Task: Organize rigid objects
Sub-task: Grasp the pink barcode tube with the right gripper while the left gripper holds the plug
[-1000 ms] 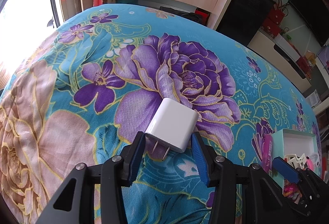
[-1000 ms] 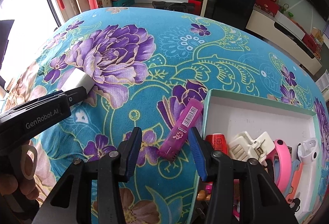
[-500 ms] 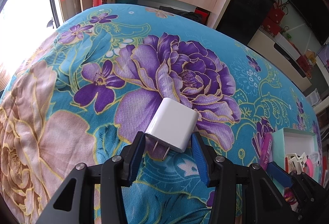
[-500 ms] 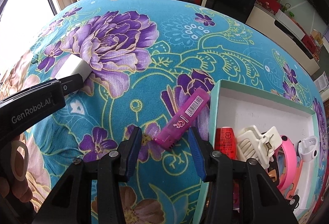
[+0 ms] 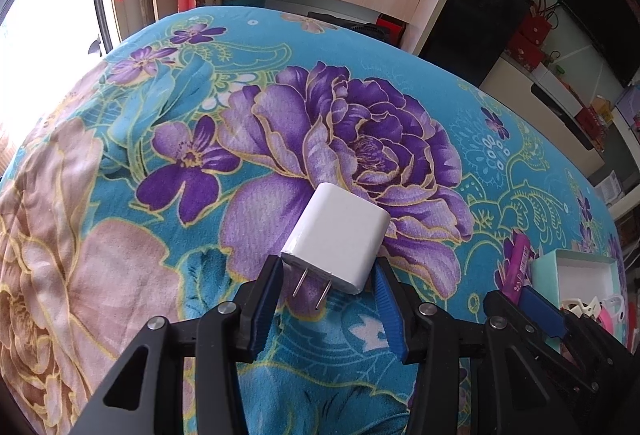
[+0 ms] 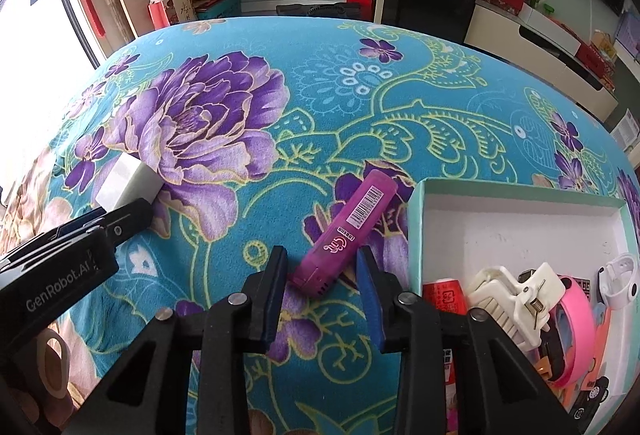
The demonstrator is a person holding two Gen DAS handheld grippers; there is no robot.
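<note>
We are holding two tools over a bed covered in a teal blanket (image 6: 344, 123) printed with purple flowers. Our right tool (image 6: 322, 287) is closing around the near end of a purple case (image 6: 346, 237). The case is lying flat on the blanket with its long axis running away from us and leaning to the right, so the jaws are straddling its short width. A sliver of gap is showing on each side, so the pads do not seem to be pressing yet. Just to the right of the case, a white tray (image 6: 520, 231) is sitting with clips and other small items in its near end; its far half is bare.

Our left tool (image 5: 328, 295) is standing part open around the pronged end of a white charger (image 5: 340, 235), with the pads at its sides. We cannot tell whether they are gripping. The right hand is nearer the tray.
</note>
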